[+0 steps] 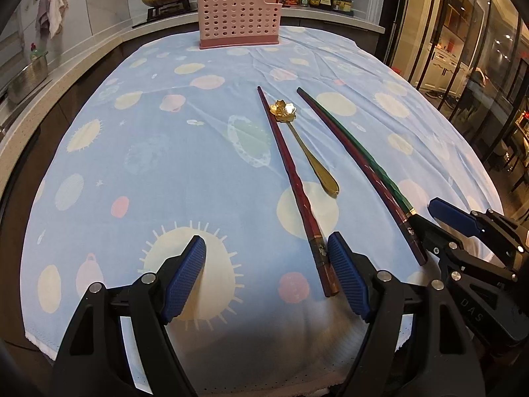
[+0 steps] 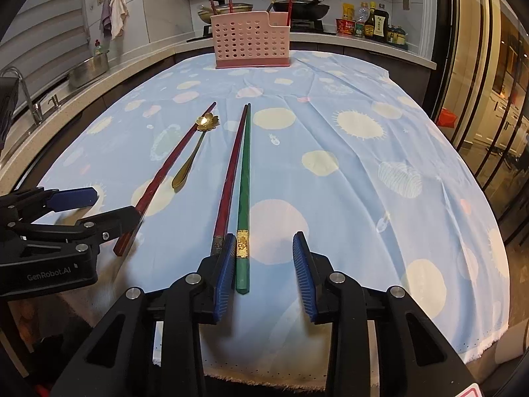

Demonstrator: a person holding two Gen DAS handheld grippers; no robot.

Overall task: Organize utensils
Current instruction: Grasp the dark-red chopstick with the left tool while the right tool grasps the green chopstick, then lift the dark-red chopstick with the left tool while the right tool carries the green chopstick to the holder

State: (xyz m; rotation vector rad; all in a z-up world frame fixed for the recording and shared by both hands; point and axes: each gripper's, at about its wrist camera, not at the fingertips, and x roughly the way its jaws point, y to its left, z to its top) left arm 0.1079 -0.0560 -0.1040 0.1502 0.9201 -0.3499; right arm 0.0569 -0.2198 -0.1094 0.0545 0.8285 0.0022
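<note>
A pink perforated utensil holder [image 1: 239, 16] [image 2: 251, 38] stands at the far end of the blue patterned cloth, with a few chopsticks poking out of it. On the cloth lie a dark red chopstick [image 1: 291, 178] [image 2: 168, 168], a gold flower-bowl spoon [image 1: 307, 152] [image 2: 191, 158], and a green chopstick [image 1: 357, 152] [image 2: 244, 178] beside another red chopstick [image 2: 231, 172]. My left gripper [image 1: 266, 274] is open, and the first red chopstick's near end lies just inside its right pad. My right gripper [image 2: 266, 274] is open around the green chopstick's near end, which lies against the left pad; the right pad stands apart.
Behind the table runs a counter with a stove and pans [image 2: 297, 6], sauce bottles [image 2: 373, 24], a steel pot [image 2: 89, 69] and a sink faucet [image 2: 20, 89]. Towels [image 2: 115, 13] hang on the wall. Glass doors [image 2: 489, 66] line the right side. The cloth's frayed edge [image 2: 264, 374] is nearest me.
</note>
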